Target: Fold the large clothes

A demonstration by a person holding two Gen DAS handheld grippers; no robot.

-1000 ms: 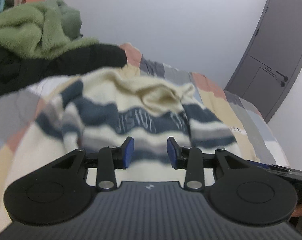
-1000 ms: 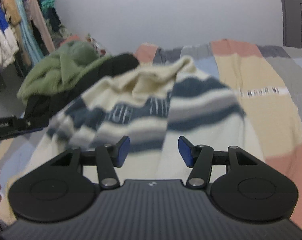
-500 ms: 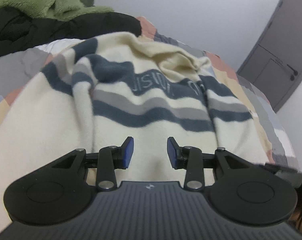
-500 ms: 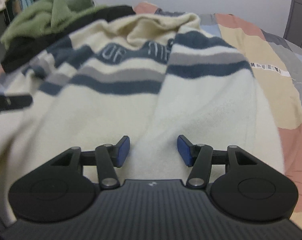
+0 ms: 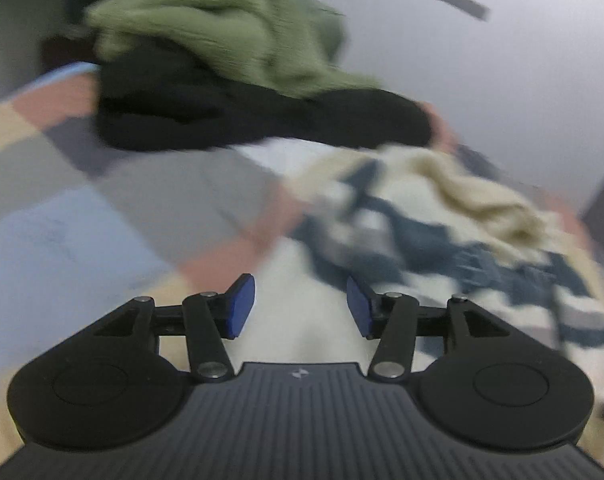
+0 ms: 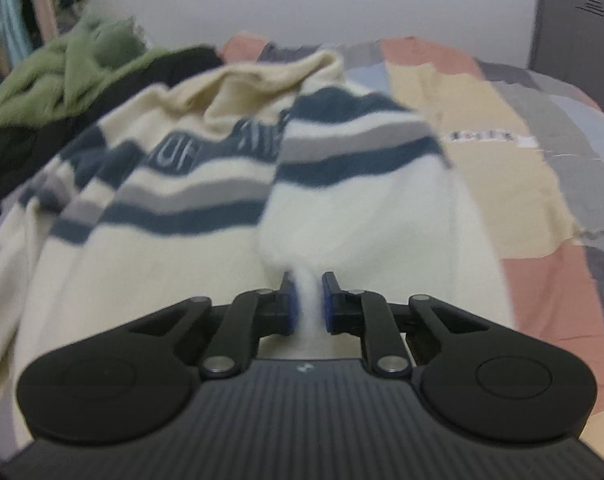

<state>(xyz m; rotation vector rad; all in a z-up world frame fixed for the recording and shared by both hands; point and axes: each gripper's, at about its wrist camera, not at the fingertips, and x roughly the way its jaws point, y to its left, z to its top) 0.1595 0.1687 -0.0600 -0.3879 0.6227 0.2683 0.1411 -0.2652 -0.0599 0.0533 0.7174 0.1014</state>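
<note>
A patchwork bedspread [image 6: 482,128] is seen under everything. On it, a cream sweater [image 6: 206,208] with navy and grey stripes is spread. Beyond the sweater, a green garment [image 5: 230,28] is heaped on a black one [image 5: 222,120]. A fold of the sweater's plain cream hem is pinched by the right gripper [image 6: 307,300]. The left gripper [image 5: 301,307] is held over the sweater's edge, jaws apart, nothing between them.
</note>
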